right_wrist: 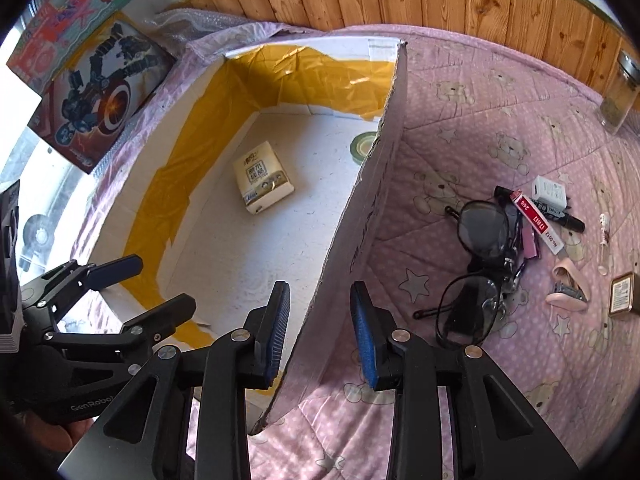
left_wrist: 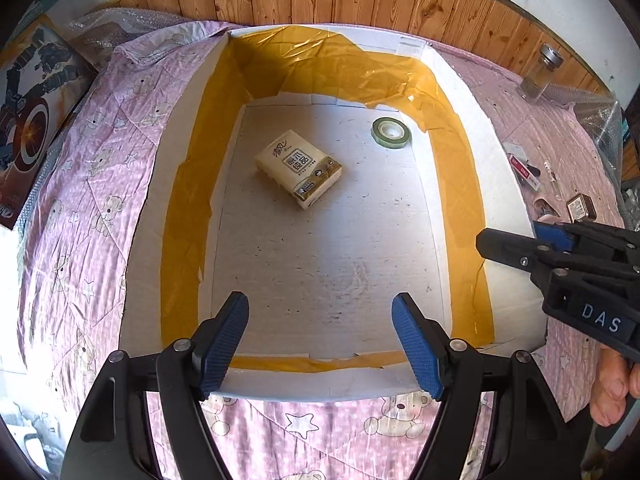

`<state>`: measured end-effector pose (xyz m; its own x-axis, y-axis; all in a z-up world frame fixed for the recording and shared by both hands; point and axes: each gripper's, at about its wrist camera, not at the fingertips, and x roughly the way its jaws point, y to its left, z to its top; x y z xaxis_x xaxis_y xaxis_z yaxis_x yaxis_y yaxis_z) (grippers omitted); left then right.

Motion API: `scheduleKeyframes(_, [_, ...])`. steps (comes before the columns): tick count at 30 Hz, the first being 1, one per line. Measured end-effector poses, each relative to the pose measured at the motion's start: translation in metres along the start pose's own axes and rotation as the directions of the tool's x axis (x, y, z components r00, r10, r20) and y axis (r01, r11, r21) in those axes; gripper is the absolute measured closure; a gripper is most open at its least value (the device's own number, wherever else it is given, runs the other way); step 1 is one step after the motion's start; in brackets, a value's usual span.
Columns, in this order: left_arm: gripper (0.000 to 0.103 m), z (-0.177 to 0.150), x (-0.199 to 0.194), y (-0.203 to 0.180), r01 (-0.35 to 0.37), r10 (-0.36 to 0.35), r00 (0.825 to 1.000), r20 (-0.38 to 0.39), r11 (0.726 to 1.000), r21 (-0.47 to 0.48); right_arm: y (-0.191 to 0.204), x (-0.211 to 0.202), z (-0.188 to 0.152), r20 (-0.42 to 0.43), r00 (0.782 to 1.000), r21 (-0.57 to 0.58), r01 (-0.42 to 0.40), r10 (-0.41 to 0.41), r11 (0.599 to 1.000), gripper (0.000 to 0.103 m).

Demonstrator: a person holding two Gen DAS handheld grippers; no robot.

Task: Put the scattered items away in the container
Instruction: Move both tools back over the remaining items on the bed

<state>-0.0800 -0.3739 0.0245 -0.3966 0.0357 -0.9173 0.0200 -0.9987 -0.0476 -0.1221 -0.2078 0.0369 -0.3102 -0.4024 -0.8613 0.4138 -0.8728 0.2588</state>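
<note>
Two items lie inside the container (left_wrist: 460,92), a wide white box with yellow tape along its inner walls: a cream tissue pack (left_wrist: 299,168) near the middle of the floor and a green tape roll (left_wrist: 391,131) toward the far right corner. Outside, on the pink bear-print bed cover (right_wrist: 460,128), glasses (right_wrist: 476,268), a marker (right_wrist: 560,216) and a small tin (right_wrist: 624,294) sit scattered. Left claw (left_wrist: 320,344) hangs released over the box's near edge. Right claw (right_wrist: 320,336) is spread, straddling the box's right wall without gripping it.
</note>
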Motion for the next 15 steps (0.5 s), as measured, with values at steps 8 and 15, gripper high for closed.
scheduleKeyframes(8, [0.028, 0.002, -0.043, -0.039, 0.027, -0.028, 0.991, 0.132, 1.000, 0.014, -0.045, -0.062, -0.011, 0.136, 0.989, 0.188, -0.076, 0.051, 0.979, 0.031])
scheduleKeyframes(15, [0.027, 0.001, -0.043, -0.102, 0.068, -0.078, 0.989, 0.123, 0.994, 0.088, -0.097, -0.061, -0.065, 0.105, 0.985, 0.302, -0.166, 0.140, 0.939, 0.030])
